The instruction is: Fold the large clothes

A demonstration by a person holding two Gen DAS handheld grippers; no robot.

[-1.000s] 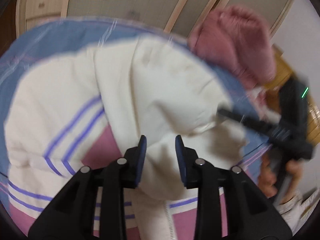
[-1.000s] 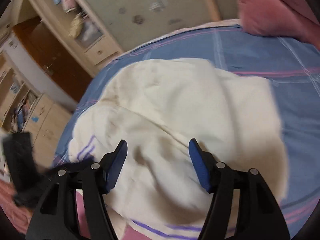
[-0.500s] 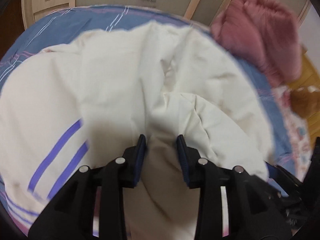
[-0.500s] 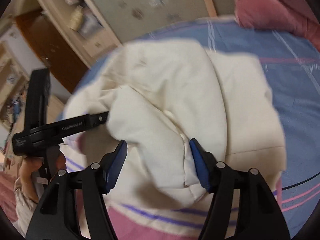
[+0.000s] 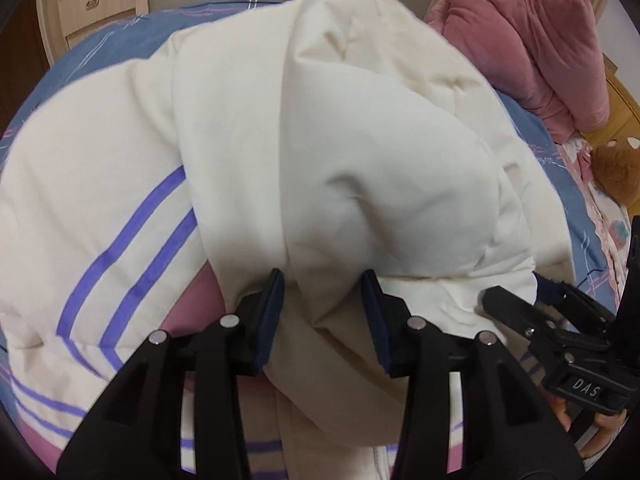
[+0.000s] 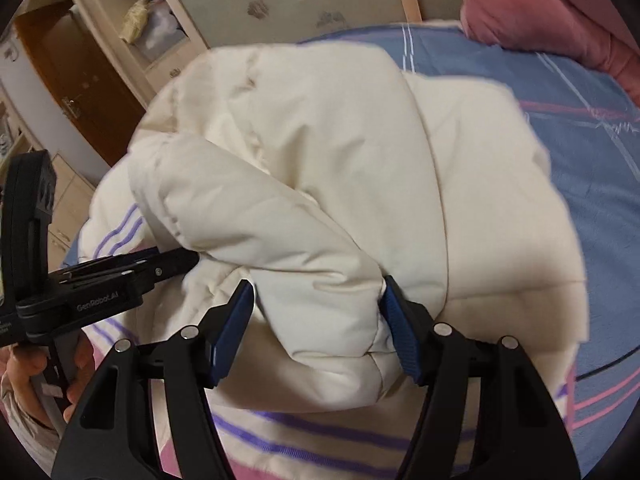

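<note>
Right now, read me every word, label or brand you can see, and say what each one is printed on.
"GenRobot.AI": on the black body of the left gripper, seen from the right wrist.
"DAS", cut off after that: on a label on the right gripper, seen from the left wrist.
Small white print low on the left gripper's body: too small to read.
Cream jacket: no lettering visible.

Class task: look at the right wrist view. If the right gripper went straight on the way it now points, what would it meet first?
Most likely the cream padded jacket: a puffy fold of it already sits between the right gripper jaws, so it would press further into that fabric. Depth beyond the fold is unclear.
</note>
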